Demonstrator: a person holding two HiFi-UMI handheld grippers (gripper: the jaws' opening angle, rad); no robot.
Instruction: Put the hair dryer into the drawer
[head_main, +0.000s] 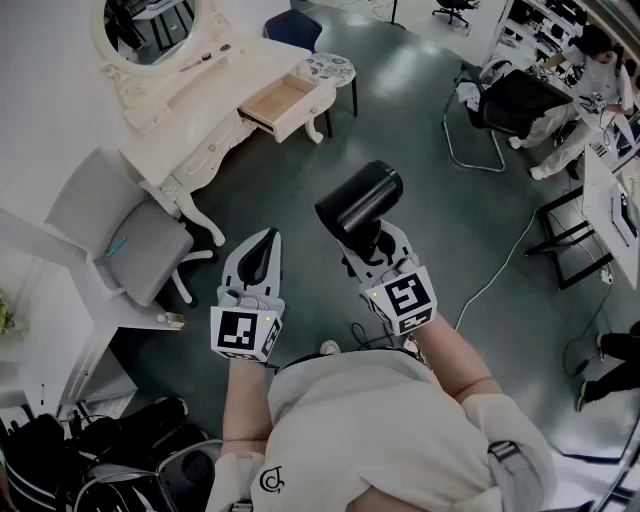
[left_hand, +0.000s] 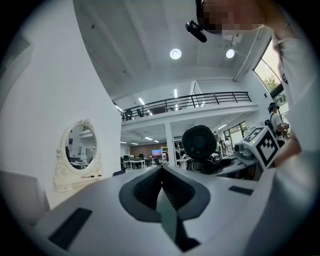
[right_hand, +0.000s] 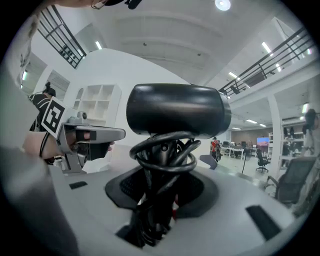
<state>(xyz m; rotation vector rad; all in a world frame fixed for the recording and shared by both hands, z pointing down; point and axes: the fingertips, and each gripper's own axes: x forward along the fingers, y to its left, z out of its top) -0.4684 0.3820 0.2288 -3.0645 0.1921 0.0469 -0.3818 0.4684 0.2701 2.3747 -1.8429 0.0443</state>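
No word, number or brand name can be read in any of the views. The marker cube (head_main: 245, 335) of the left gripper (head_main: 266, 240) and the marker cube (head_main: 405, 298) of the right gripper (head_main: 372, 245) carry only black-and-white square patterns, not letters or digits. Below the left gripper's marker cube in the head view, a small dark emblem (head_main: 271, 481) is printed on the person's light top (head_main: 380, 420). It is a rounded mark, too small to make out as any letter.
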